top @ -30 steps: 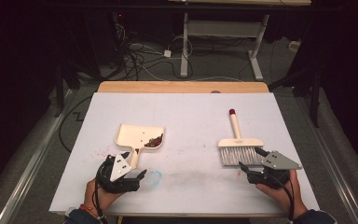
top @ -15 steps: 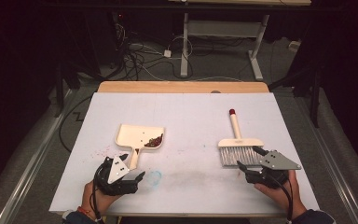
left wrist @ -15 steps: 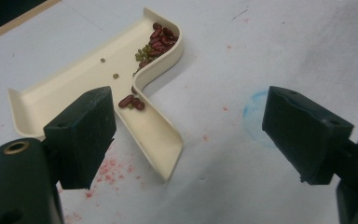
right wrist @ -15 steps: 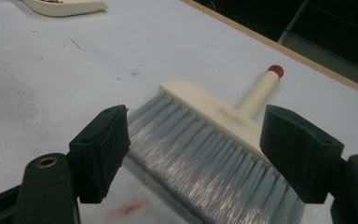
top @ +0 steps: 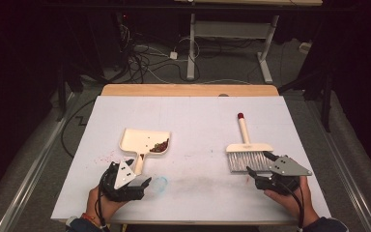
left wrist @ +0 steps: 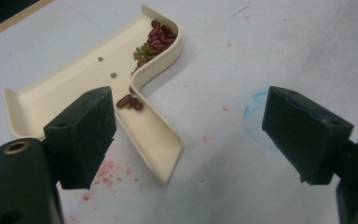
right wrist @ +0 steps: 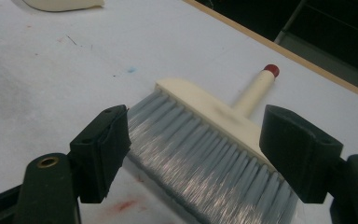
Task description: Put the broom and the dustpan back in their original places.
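My left gripper (top: 142, 182) gaped open just behind the dustpan (top: 145, 141) handle, pointing at the table's near edge.

The white table (top: 193, 116) stood on a grey floor (top: 53, 130), with a wooden strip (top: 188, 90) along its far edge. Beyond it, tangled cables (top: 145, 58) lay beside a white desk frame (top: 232, 34). The surroundings were dark.
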